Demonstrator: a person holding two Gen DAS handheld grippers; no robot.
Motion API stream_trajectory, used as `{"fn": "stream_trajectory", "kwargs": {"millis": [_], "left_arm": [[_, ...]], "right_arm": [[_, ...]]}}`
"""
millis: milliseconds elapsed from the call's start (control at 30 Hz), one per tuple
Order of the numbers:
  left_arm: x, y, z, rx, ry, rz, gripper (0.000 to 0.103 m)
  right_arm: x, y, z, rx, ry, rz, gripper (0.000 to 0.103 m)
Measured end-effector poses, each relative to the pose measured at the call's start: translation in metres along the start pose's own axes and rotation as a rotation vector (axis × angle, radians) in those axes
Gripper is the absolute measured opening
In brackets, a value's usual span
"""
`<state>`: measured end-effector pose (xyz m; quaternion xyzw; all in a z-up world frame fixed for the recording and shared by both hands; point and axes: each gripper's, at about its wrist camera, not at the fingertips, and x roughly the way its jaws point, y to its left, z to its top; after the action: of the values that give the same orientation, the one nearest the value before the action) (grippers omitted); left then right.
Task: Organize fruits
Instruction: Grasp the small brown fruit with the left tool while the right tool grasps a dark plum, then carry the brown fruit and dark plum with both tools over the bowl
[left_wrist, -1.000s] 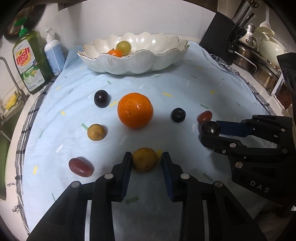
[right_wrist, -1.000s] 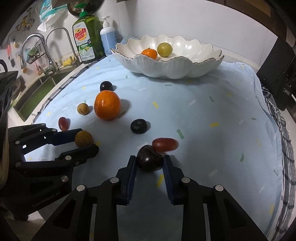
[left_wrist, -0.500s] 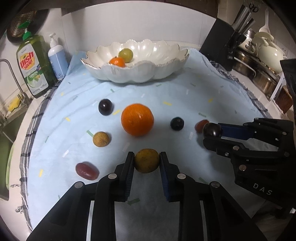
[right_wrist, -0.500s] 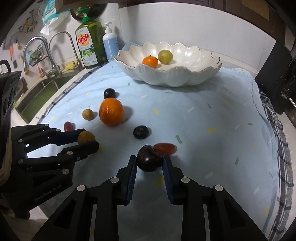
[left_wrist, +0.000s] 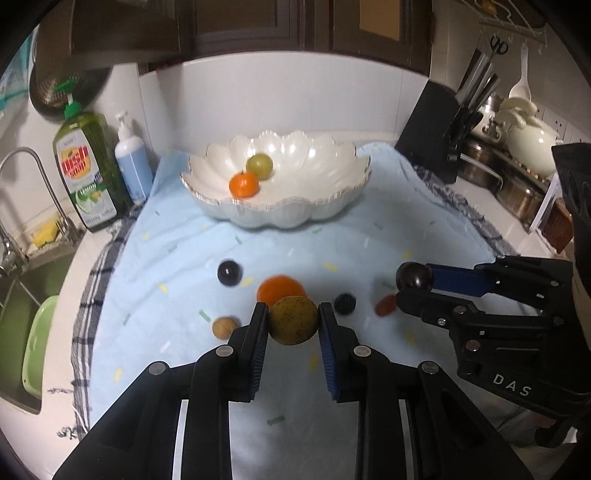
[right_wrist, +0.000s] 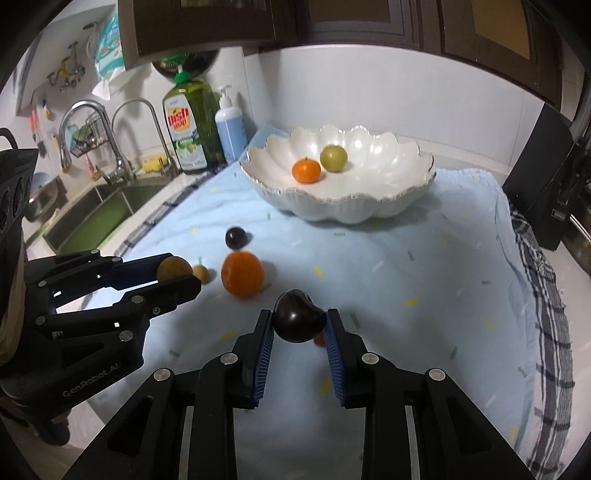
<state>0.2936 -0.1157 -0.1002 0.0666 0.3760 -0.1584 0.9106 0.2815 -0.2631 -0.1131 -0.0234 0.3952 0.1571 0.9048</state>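
With a yellow-brown fruit (left_wrist: 293, 319) being pinched low in the frame by the left claw (left_wrist: 293, 325) and a dark plum (right_wrist: 298, 320) by the right claw (right_wrist: 299, 328), both are best being carried level toward the white bowl (left_wrist: 325, 206) at upper centre.

Blue cloth (left_wrist: 369, 229) over white counter (left_wrist: 517, 229)

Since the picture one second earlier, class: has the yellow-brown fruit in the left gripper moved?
Yes. The yellow-brown fruit, clamped in the left gripper, has lifted off the blue cloth and now overlaps the large orange.
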Motion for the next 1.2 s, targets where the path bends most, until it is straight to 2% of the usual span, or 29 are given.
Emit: {"fn": "stream_trajectory", "kwargs": {"millis": [633, 867, 1200], "left_arm": [[-0.026, 0.010, 0.062, -0.009, -0.186, 0.087, 0.027], [-0.027, 0.011, 0.088, 0.000, -0.248, 0.114, 0.027], [-0.010, 0.006, 0.126, 0.018, -0.258, 0.107, 0.027]], "right_arm": [[-0.024, -0.014, 0.064, 0.015, -0.206, -0.052, 0.030], [-0.025, -0.020, 0.087, 0.014, -0.256, -0.068, 0.030], [-0.018, -0.036, 0.119, 0.016, -0.285, -0.098, 0.030]]}}
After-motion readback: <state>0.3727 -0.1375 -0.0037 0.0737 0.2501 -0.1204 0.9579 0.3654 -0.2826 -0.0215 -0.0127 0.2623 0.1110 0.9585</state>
